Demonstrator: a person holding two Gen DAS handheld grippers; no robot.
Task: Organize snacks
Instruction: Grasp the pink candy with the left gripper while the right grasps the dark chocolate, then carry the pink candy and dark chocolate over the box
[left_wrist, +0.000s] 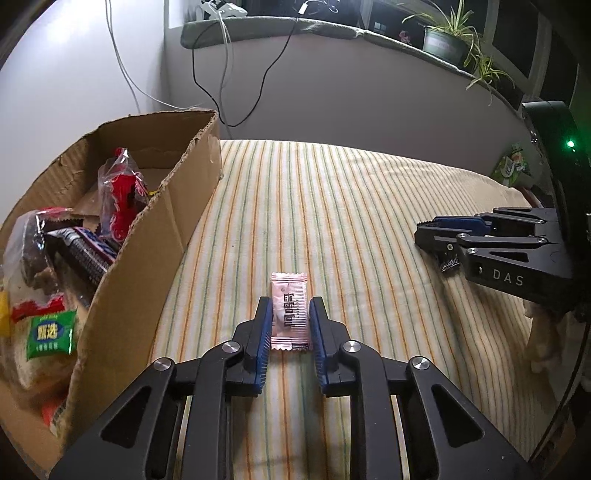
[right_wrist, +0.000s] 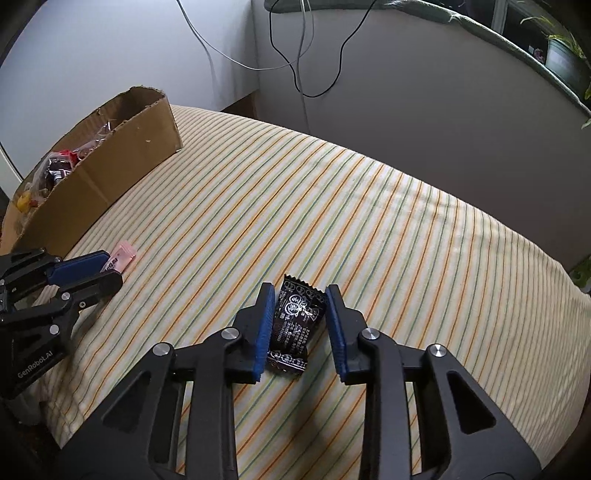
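Observation:
A small pink snack packet (left_wrist: 289, 312) lies on the striped cloth (left_wrist: 332, 206) between the fingers of my left gripper (left_wrist: 290, 308); the blue pads sit close against both its sides. A black snack packet (right_wrist: 295, 326) lies between the fingers of my right gripper (right_wrist: 300, 297), touching the left pad with a gap at the right pad. The cardboard box (left_wrist: 162, 218) with several wrapped snacks stands at the left. The right gripper also shows in the left wrist view (left_wrist: 430, 230), and the left gripper (right_wrist: 107, 267) and the pink packet (right_wrist: 123, 255) in the right wrist view.
The box also shows at far left in the right wrist view (right_wrist: 122, 155). A green packet (left_wrist: 511, 166) lies at the far right edge of the cloth. Cables (left_wrist: 221, 85) hang down the wall behind, and potted plants (left_wrist: 447, 40) stand on the ledge.

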